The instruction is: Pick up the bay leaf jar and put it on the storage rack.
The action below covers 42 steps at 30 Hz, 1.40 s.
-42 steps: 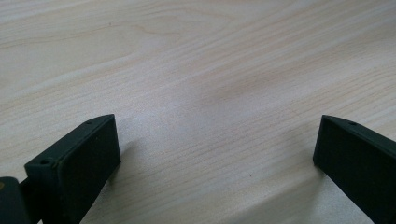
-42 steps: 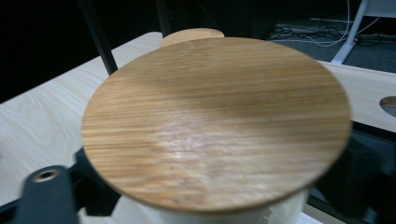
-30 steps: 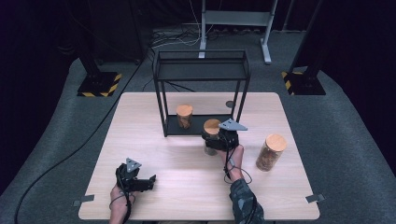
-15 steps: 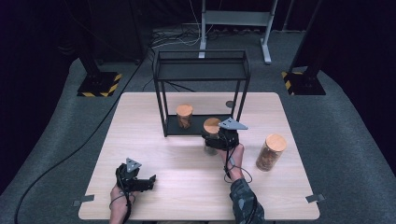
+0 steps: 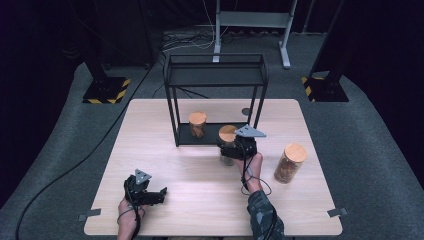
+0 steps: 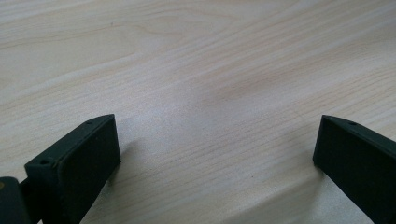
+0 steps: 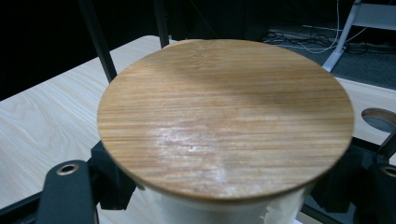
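My right gripper [image 5: 229,150] is shut on a glass jar with a round wooden lid [image 5: 228,133], just in front of the right end of the black wire shelf [image 5: 215,75]. In the right gripper view the lid [image 7: 224,116] spreads wide over the two jaws, which press the pale jar body from either side below it; the gripper [image 7: 224,207] sits under the lid. My left gripper [image 5: 160,193] rests near the table's front left, open. Its jaws stand far apart over bare wood [image 6: 217,158], with nothing between them.
A second wooden-lidded jar [image 5: 197,124] stands on the shelf's bottom level. A taller jar with brown contents [image 5: 289,162] stands on the table to the right. A small grey disc [image 5: 245,111] lies behind the shelf's right leg. The wooden table [image 5: 200,210] has open room in the middle.
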Tool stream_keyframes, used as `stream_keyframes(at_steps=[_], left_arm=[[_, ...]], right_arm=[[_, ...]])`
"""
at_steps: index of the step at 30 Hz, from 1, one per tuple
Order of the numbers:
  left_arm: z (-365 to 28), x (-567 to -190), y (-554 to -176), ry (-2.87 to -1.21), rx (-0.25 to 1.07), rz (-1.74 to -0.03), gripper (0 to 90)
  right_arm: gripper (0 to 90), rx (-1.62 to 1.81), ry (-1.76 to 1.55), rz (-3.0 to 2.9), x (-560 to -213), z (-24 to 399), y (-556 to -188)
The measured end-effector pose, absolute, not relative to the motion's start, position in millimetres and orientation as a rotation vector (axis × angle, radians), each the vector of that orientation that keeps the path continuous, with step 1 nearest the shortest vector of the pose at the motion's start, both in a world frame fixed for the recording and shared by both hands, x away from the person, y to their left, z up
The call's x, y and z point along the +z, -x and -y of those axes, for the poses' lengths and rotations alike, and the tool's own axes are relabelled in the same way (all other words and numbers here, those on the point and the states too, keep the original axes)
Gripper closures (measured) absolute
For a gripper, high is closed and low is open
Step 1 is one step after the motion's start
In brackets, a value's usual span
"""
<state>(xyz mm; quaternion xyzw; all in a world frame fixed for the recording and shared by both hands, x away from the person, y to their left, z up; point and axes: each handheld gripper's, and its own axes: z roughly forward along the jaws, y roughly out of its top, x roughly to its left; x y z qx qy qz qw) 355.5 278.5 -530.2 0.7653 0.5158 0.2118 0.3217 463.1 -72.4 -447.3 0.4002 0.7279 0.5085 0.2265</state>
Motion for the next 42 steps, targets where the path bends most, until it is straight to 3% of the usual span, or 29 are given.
stream_keyframes(at_steps=[42], left_arm=[[-278.4, -530.2, -355.4, -2.01, 0.557, -1.355, 0.1]], right_arm=[[24.0, 1.379, -1.071, -1.976, -433.9, 71.1, -473.5]])
